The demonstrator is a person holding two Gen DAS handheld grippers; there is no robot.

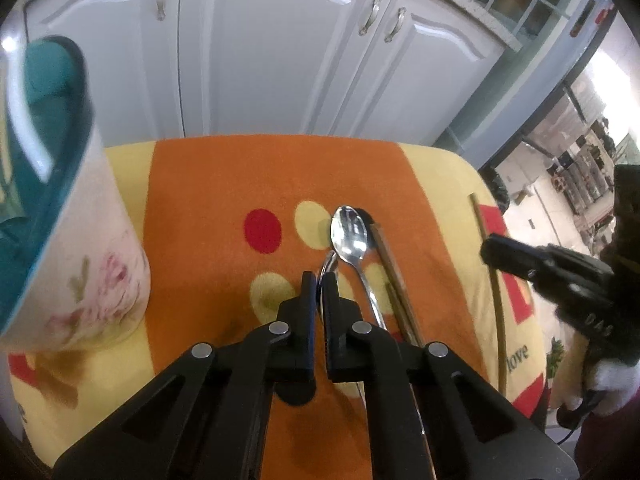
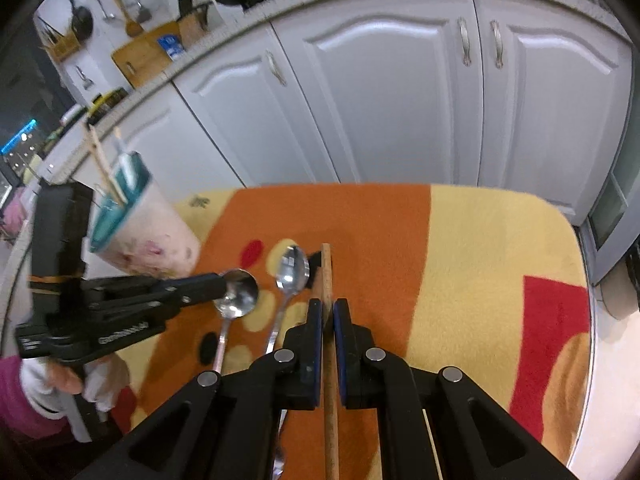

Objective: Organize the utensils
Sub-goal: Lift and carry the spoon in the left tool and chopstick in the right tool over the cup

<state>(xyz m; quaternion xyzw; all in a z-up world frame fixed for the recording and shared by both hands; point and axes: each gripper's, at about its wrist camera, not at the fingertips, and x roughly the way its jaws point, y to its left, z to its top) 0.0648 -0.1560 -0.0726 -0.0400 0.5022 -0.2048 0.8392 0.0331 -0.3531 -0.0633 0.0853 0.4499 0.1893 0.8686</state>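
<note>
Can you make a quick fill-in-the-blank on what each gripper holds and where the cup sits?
1. The left gripper is shut on a ____.
2. The right gripper is shut on a wooden ____.
3. The cup, teal inside, already holds ____.

Missing words: spoon; chopstick; chopsticks

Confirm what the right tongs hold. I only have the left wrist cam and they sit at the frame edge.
Observer: The right tongs are shut on a wooden chopstick, which runs straight between the pads.
Operator: Where on the spoon is my left grip?
Observer: The left tongs clamp the spoon at the edge of its bowl, and the handle is free.
Operator: Is the cup empty?
Observer: No. The cup has chopsticks standing in it, plus something pale that I cannot identify.
</note>
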